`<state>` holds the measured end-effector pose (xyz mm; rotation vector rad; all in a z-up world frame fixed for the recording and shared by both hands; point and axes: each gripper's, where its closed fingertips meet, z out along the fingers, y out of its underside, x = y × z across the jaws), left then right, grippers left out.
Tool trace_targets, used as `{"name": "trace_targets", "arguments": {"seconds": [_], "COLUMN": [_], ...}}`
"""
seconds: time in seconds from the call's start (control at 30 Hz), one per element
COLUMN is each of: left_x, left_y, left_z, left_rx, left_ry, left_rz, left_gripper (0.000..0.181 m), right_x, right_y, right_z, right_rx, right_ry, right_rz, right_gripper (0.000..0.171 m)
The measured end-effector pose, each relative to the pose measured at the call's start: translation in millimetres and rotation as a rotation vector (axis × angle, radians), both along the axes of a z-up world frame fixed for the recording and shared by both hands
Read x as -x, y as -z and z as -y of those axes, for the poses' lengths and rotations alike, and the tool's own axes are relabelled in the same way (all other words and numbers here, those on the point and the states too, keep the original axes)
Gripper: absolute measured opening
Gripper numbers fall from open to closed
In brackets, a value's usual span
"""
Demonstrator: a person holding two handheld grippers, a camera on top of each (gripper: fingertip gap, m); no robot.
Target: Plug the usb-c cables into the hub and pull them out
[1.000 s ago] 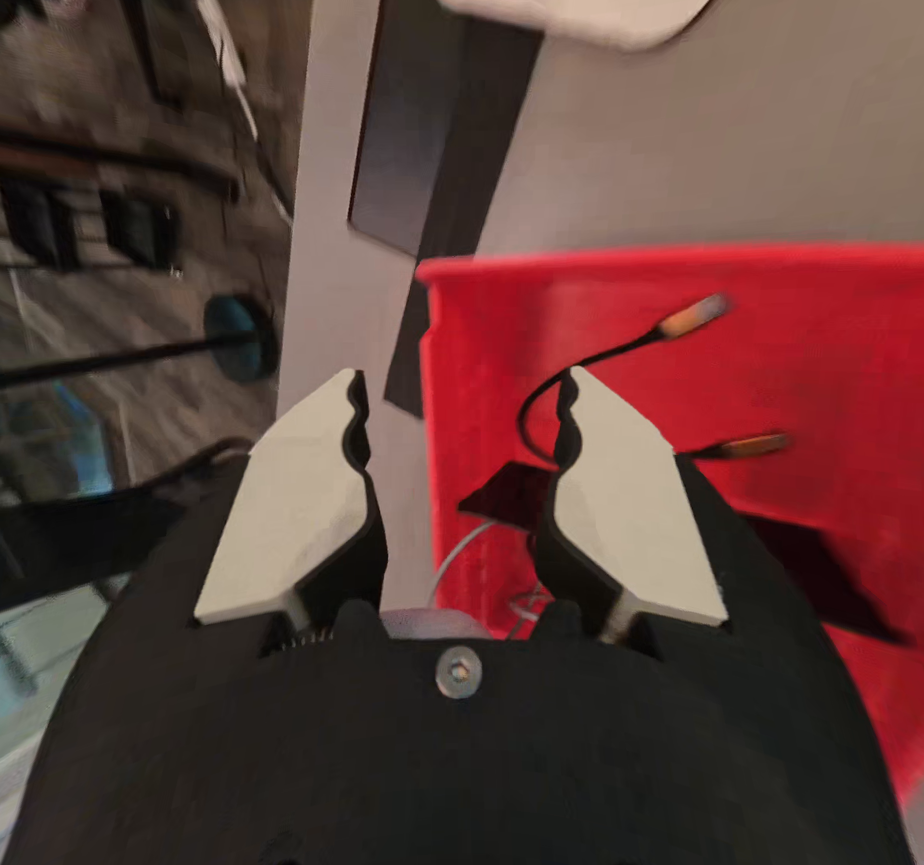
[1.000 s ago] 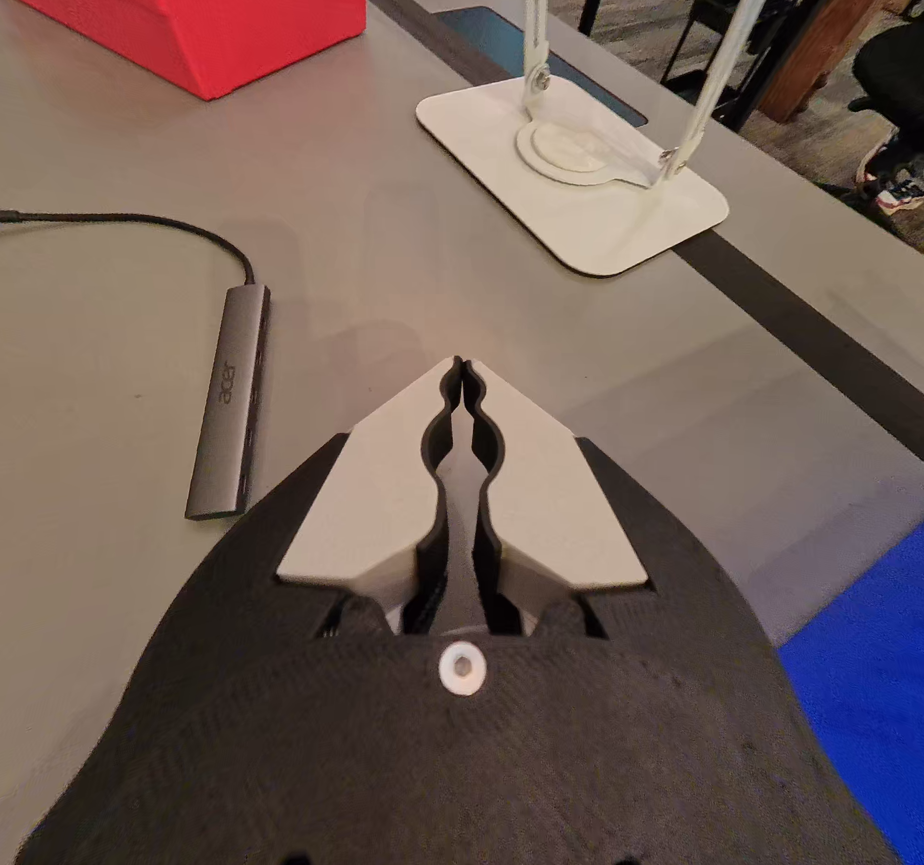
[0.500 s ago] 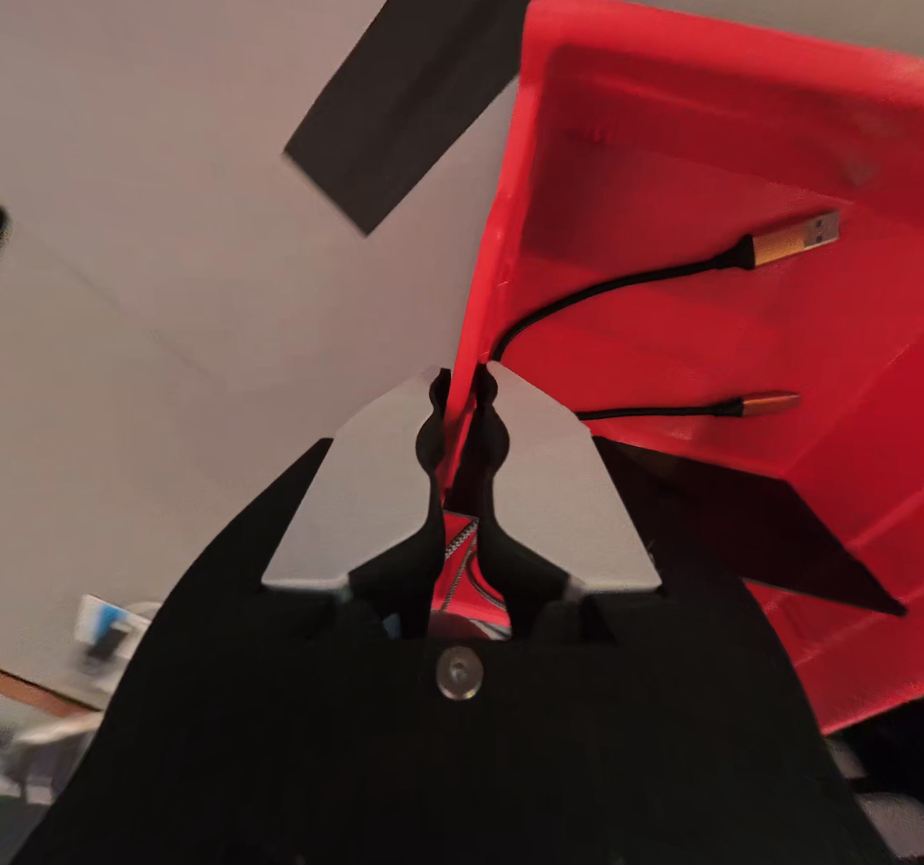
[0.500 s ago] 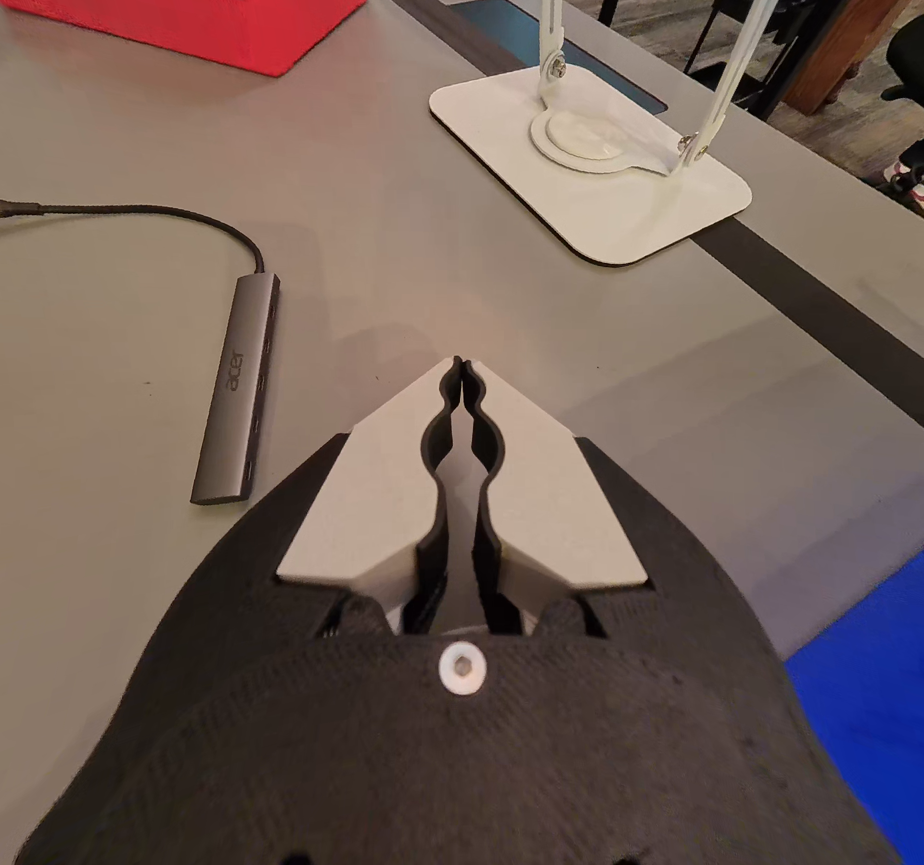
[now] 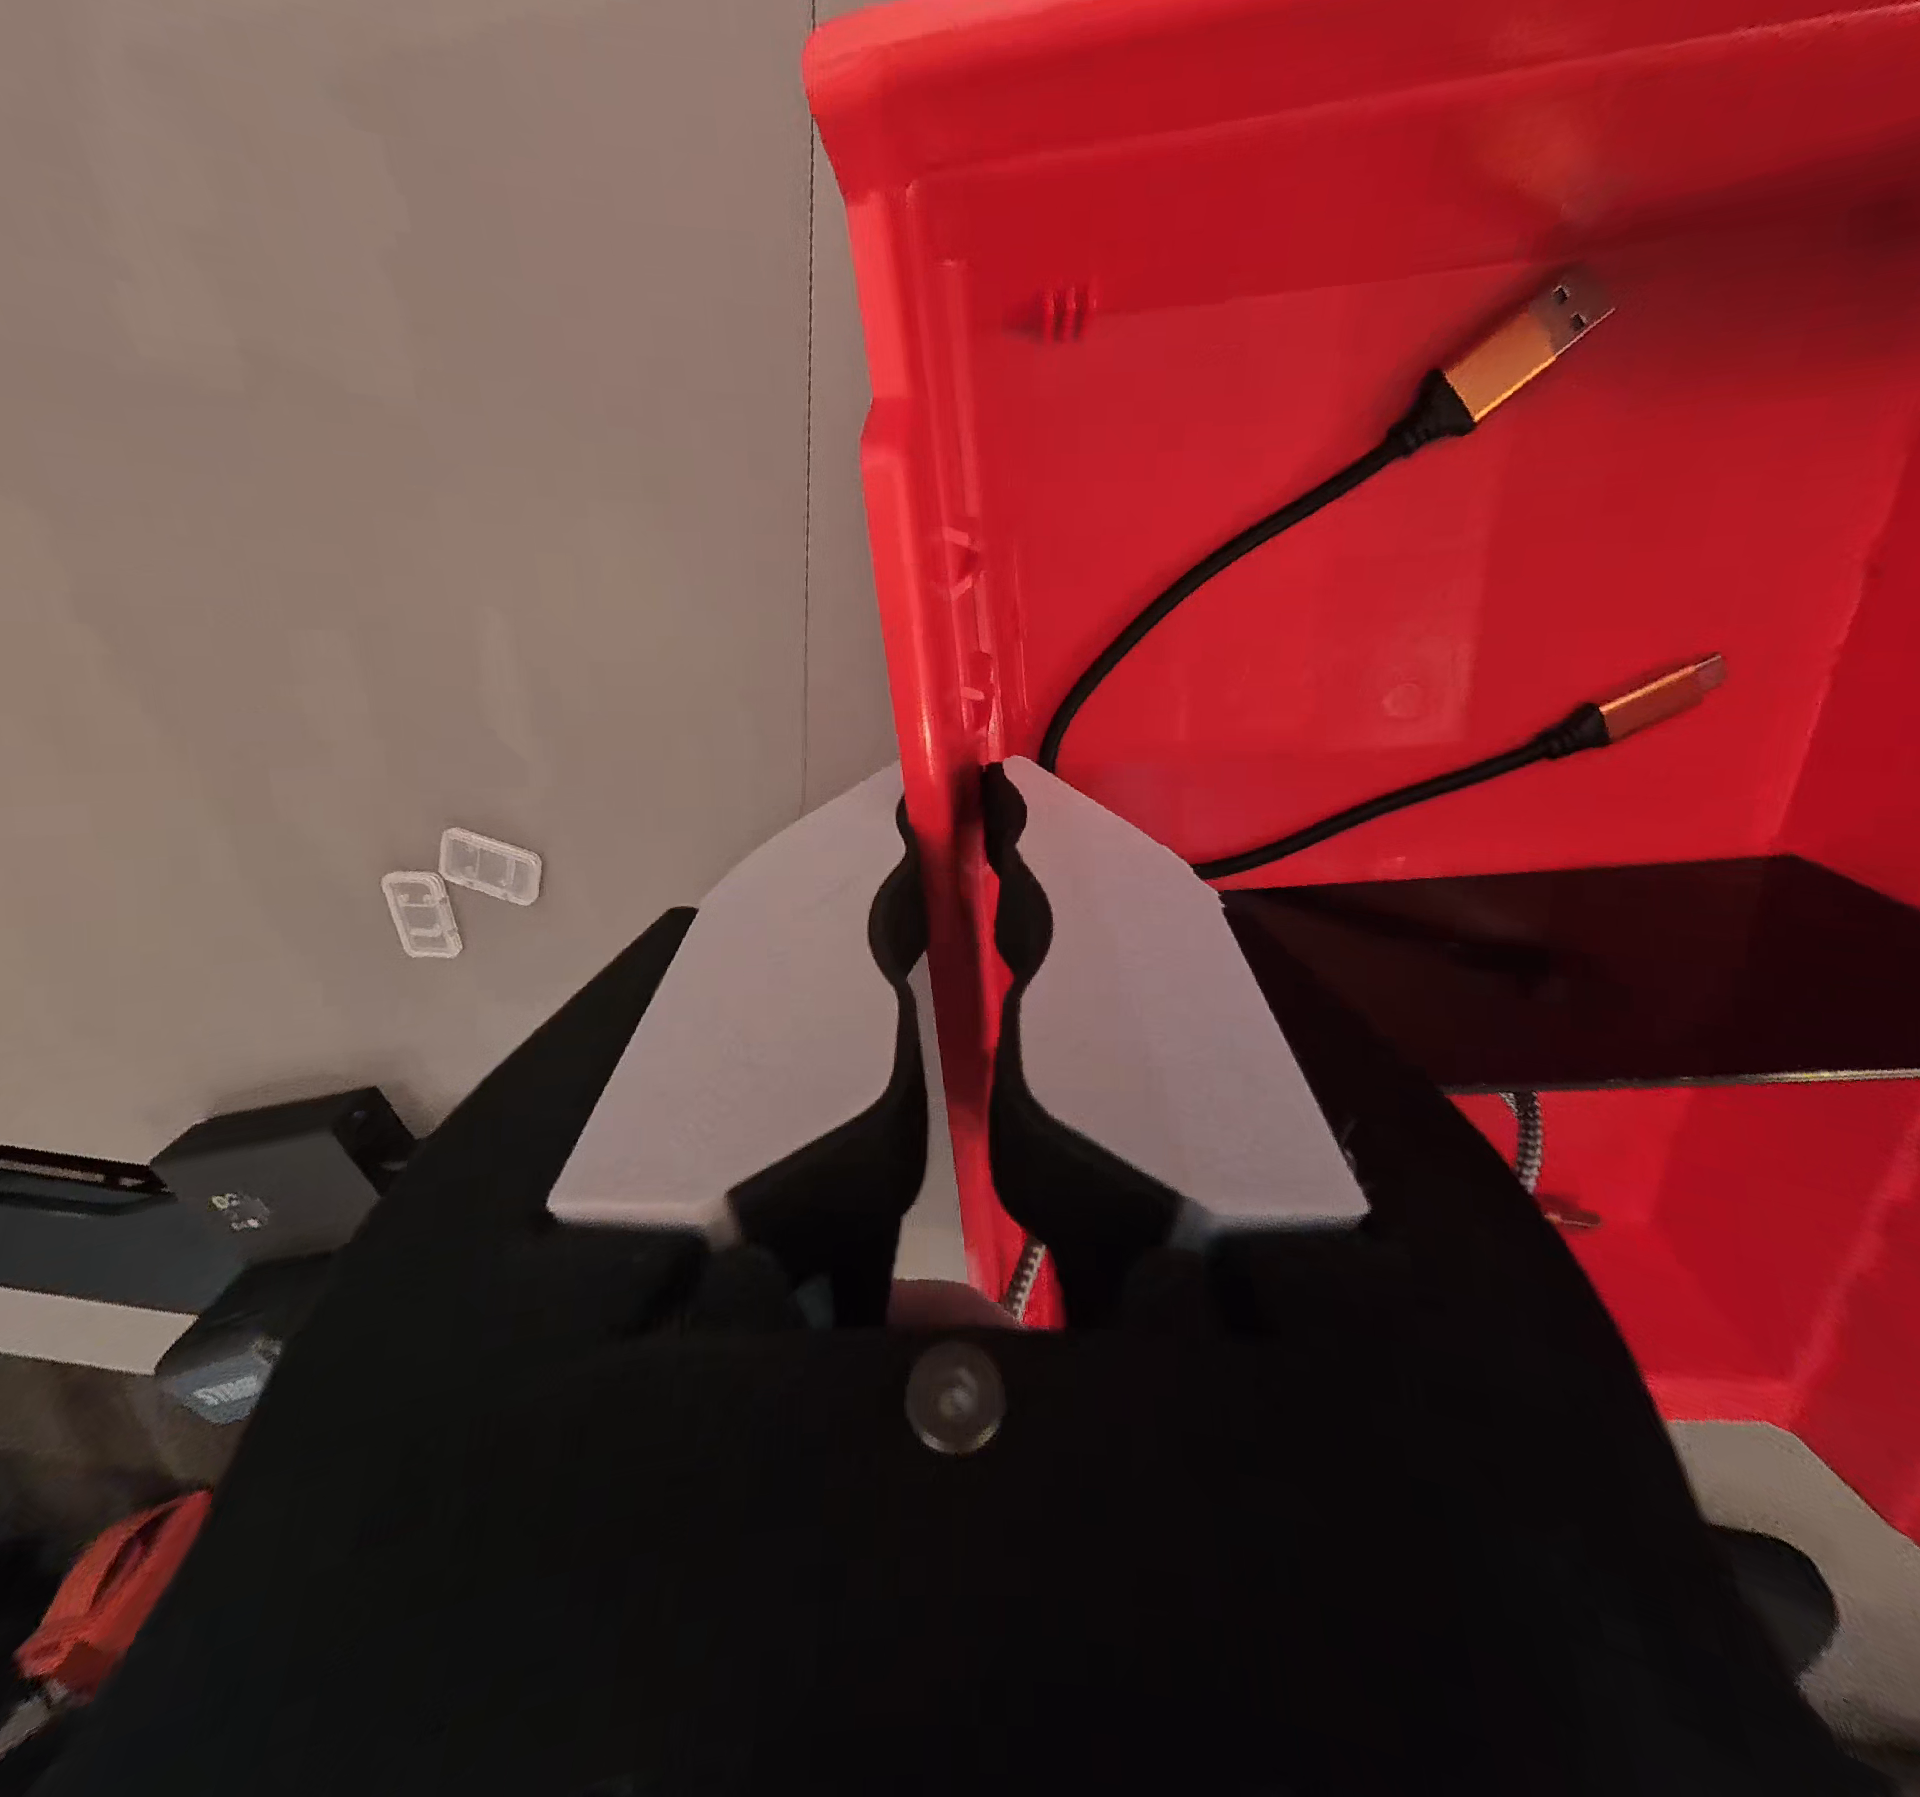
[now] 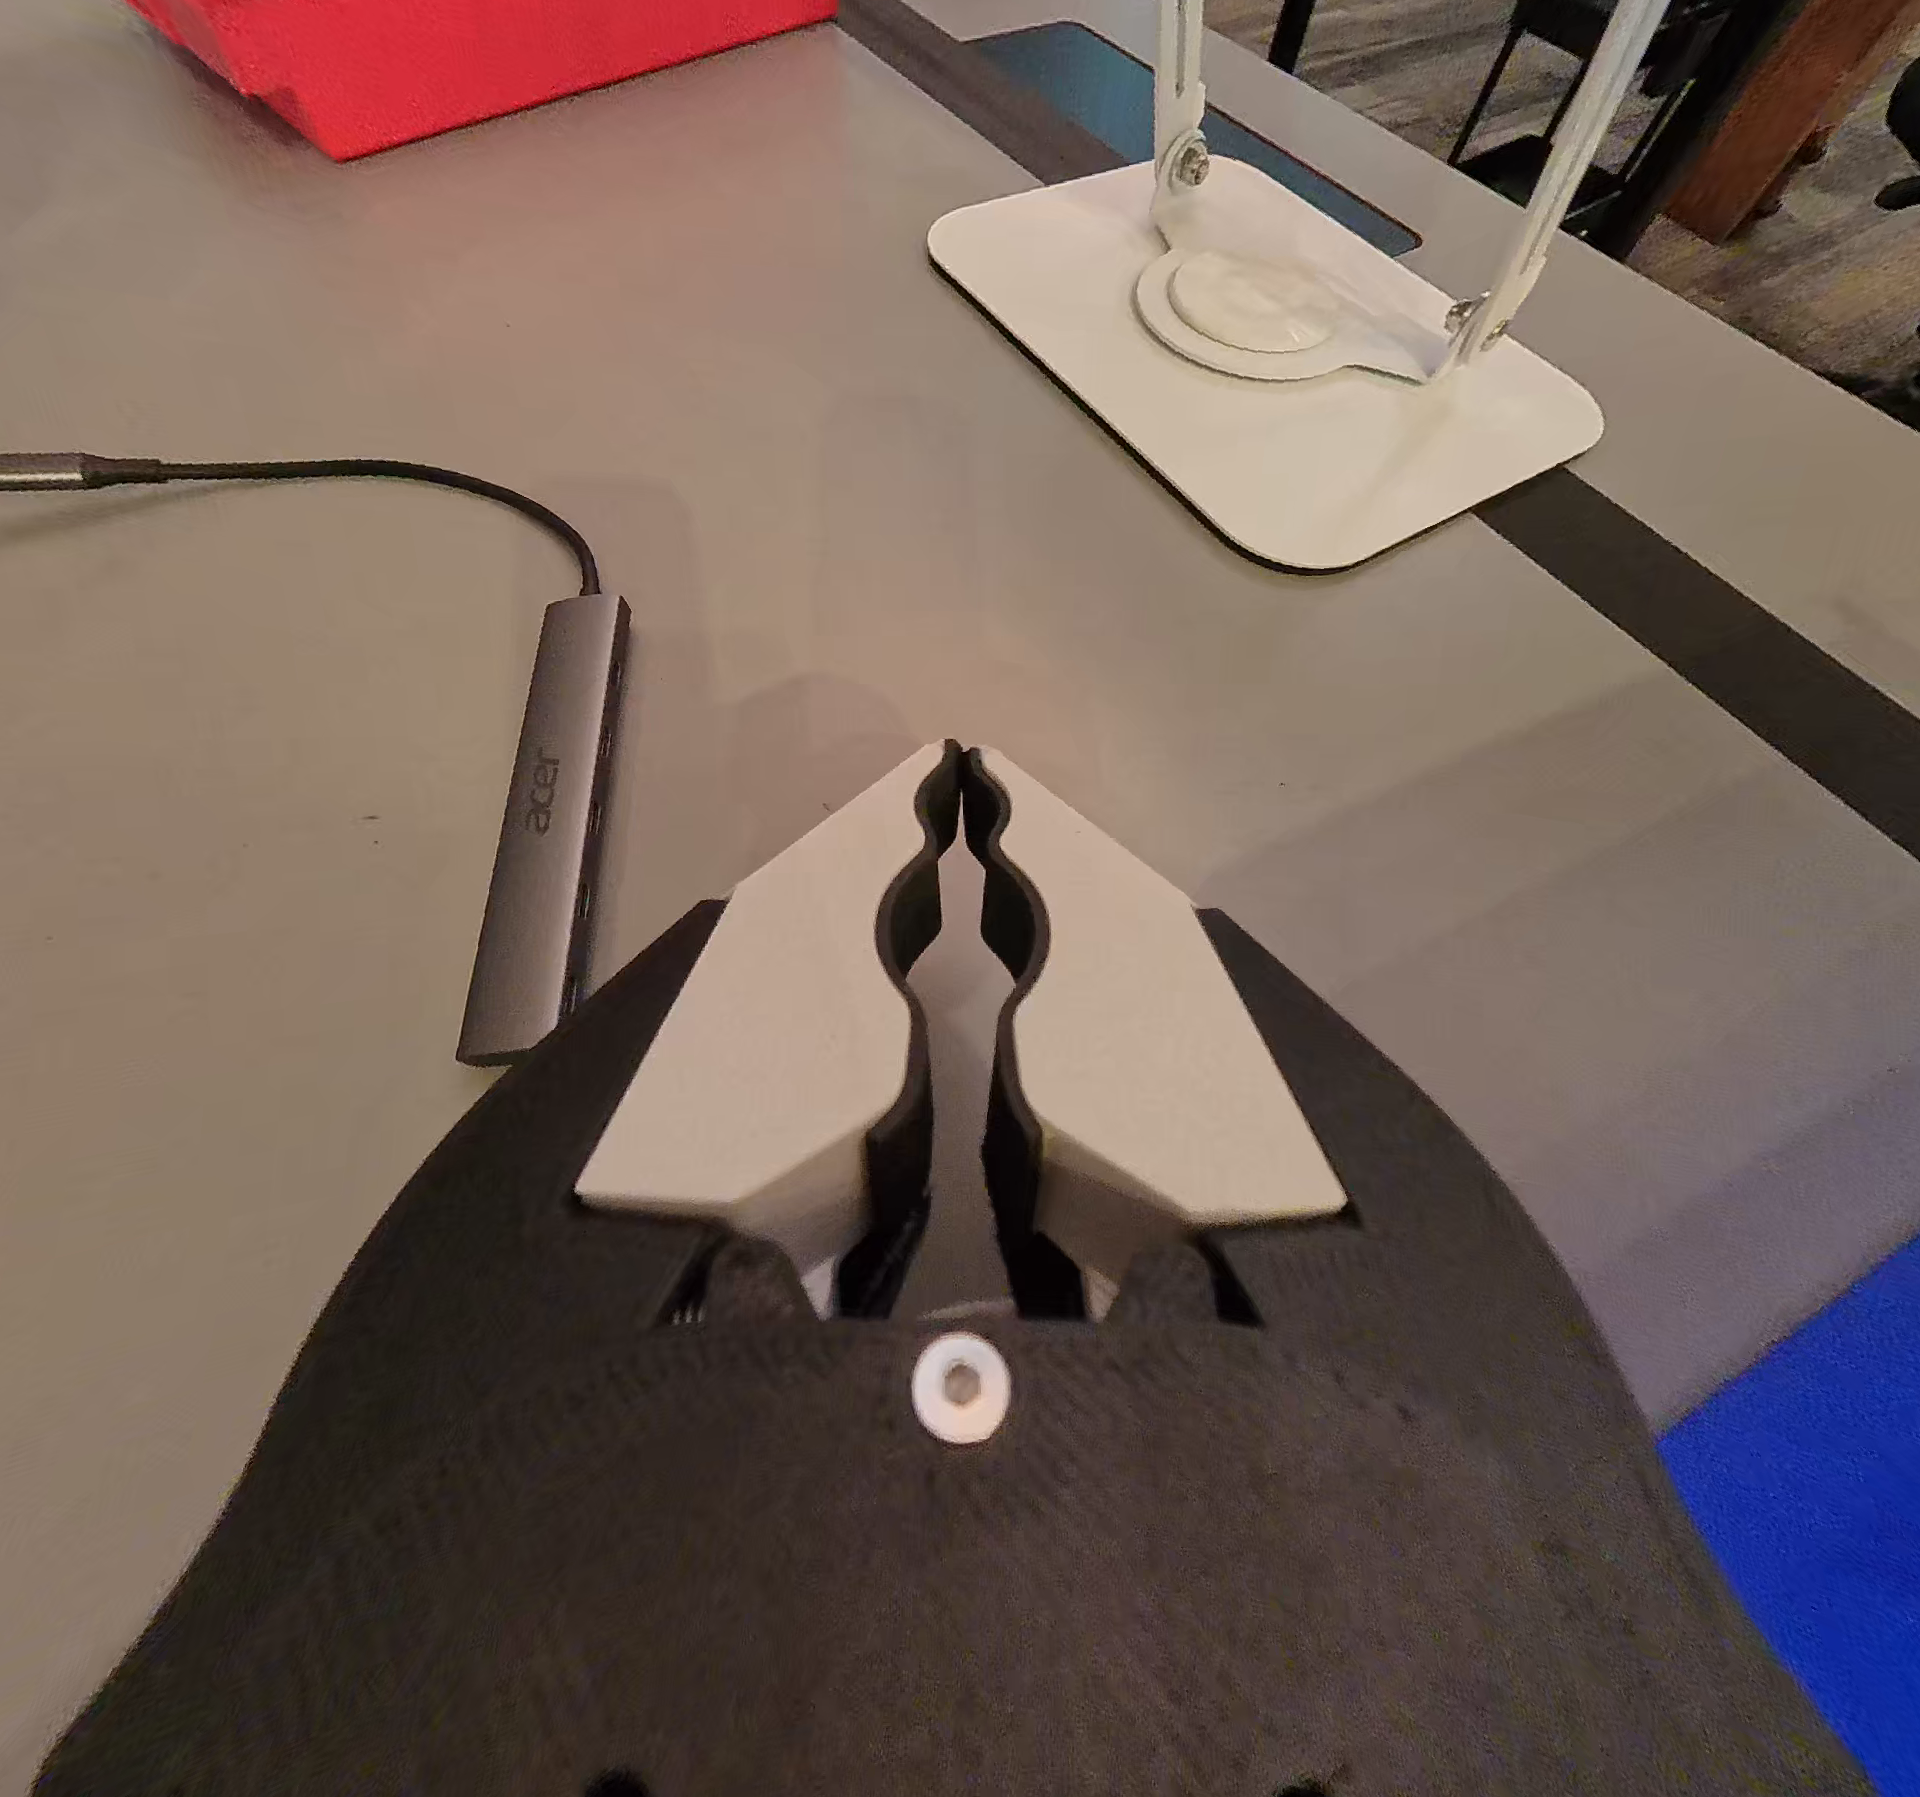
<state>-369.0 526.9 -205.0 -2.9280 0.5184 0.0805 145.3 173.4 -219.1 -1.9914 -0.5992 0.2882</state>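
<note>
My left gripper (image 5: 951, 781) is shut on the left wall of the red bin (image 5: 1351, 85). Inside the bin lies a black cable (image 5: 1195, 594) with two orange plugs, a wide one (image 5: 1517, 355) and a slim one (image 5: 1652, 698). A braided silver cable (image 5: 1527, 1145) shows partly under a black divider (image 5: 1610, 968). My right gripper (image 6: 956, 750) is shut and empty, above the grey table. The grey hub (image 6: 551, 812) lies just to its left with its black lead (image 6: 364, 471) running off left. The red bin (image 6: 520, 2) stands at the far left.
A white lamp base (image 6: 1299, 417) stands at the right rear beside a black strip (image 6: 1714, 625) in the table. Two small clear plastic cases (image 5: 462, 890) lie left of the bin. A black device (image 5: 208, 1217) sits at the table edge. A blue surface (image 6: 1808, 1435) is at lower right.
My left gripper was open beside the bin, then closed on the bin's left wall and swung round with it. In the right view the bin has shifted slightly. The right gripper stays shut.
</note>
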Motion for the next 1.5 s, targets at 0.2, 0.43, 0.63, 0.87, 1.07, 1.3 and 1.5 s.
{"name": "trace_targets", "arguments": {"seconds": [0.2, 0.43, 0.63, 0.87, 1.07, 1.3, 1.5], "left_x": [-16, -54, 21, 35, 28, 16, 24], "left_y": [-57, -95, -43, -27, -35, -68, -57], "left_z": [-15, 73, 100, 101, 107, 103, 113], "left_rx": [-0.316, -0.406, -0.151, -0.178, -0.231, -0.406, -0.309], "left_ry": [0.248, 0.865, 0.658, 0.511, 0.474, 0.438, 0.414], "left_rz": [-0.087, -0.345, -0.437, -0.337, -0.262, -0.122, -0.151], "left_gripper": [0.047, 0.042, 0.054, 0.021, 0.009, 0.000, 0.033], "right_x": [-4, -3, -3, -3, -3, -3, -3], "right_y": [-1, 4, 4, 4, 5, 4, 5], "right_z": [0, 0, 0, 0, 0, 0, 1], "right_rx": [-0.006, 0.005, 0.003, 0.007, 0.010, 0.009, 0.009], "right_ry": [0.012, 0.002, 0.005, -0.003, -0.006, -0.004, -0.003], "right_rz": [-0.001, 0.011, 0.014, 0.012, 0.010, 0.006, 0.013], "right_gripper": [0.000, 0.000, 0.000, 0.000, 0.000, 0.000, 0.000]}}
